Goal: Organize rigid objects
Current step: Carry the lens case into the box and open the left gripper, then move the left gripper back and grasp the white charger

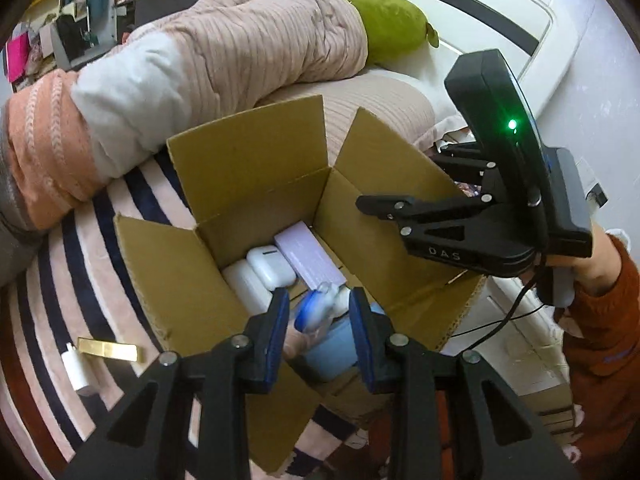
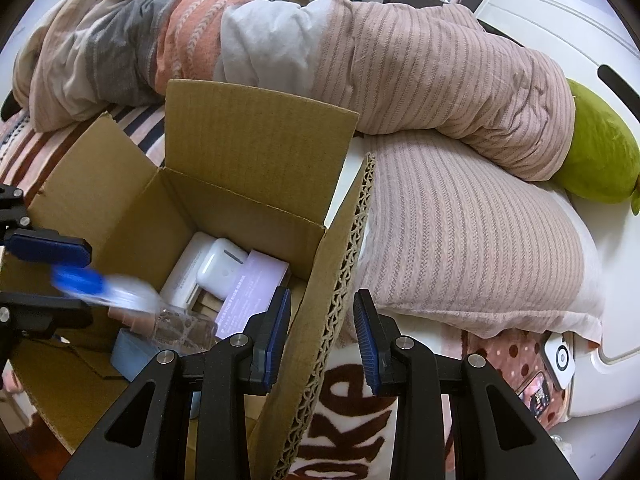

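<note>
An open cardboard box [image 1: 256, 184] [image 2: 224, 200] stands on the bed. Inside lie a white earbud case [image 1: 270, 266] [image 2: 220, 266], a lilac flat box [image 1: 310, 258] [image 2: 252, 288], a white box and a light blue box [image 1: 332, 350]. My left gripper [image 1: 320, 320] is open over the box. A clear bottle with a blue cap [image 1: 314, 314] [image 2: 120, 292] lies between its fingers, blurred, touching neither pad. My right gripper [image 2: 324, 334] is open, its fingers on either side of the box's right flap [image 2: 340, 280], not closed on it.
A gold bar-shaped object [image 1: 110, 350] and a small white cylinder [image 1: 78, 370] lie on the striped blanket left of the box. Rolled quilts [image 2: 360, 60] and a green plush pillow [image 2: 600, 160] lie behind. A phone [image 2: 538, 392] sits at the right.
</note>
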Tool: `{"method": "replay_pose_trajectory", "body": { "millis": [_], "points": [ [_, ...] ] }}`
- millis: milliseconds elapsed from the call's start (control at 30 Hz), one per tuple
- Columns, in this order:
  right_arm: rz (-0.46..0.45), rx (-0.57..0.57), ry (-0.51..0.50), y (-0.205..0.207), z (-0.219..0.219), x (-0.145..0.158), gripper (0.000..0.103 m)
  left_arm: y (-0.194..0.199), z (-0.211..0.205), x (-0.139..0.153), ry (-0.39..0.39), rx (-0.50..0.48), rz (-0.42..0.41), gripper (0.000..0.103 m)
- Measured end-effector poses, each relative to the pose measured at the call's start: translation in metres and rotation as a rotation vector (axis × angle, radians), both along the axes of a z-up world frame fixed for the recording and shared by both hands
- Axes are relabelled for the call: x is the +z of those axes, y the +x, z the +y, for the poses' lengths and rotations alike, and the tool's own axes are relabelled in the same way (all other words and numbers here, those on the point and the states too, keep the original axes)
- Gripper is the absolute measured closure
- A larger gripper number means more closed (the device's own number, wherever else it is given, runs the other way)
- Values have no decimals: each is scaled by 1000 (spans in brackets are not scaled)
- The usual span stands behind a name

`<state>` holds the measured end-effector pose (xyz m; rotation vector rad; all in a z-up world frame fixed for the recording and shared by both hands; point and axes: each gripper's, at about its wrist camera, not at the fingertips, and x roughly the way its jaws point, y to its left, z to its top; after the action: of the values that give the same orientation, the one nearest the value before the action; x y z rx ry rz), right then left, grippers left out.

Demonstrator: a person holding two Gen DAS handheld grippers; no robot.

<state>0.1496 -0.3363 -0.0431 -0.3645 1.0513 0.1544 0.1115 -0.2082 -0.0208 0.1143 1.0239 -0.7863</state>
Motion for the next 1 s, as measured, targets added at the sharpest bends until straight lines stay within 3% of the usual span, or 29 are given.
{"method": "replay_pose_trajectory", "body": {
  "millis": [200,333,500,600,700,800,1000],
  "points": [
    [-3,0,0,1,0,-2,76,5,10,-3,4,20,-6,74],
    [-1,0,1,1,-1,-2,76,1,27,8,-30,40,-46,43],
    [0,-4,3,1,-1,-1,76,1,62,21,-56,101,-108,26],
    [1,-6,0,1,-1,-1,76,7,94,19,-16,201,-165,24],
    [2,-6,0,2,-1,-1,76,16,127,7,21,311,-190,24],
    [2,-5,-1,1,-1,-1,76,30,166,-22,70,438,-162,24],
    [3,-4,-17,2,1,-2,76,46,200,-89,119,530,-46,24]
  ]
}}
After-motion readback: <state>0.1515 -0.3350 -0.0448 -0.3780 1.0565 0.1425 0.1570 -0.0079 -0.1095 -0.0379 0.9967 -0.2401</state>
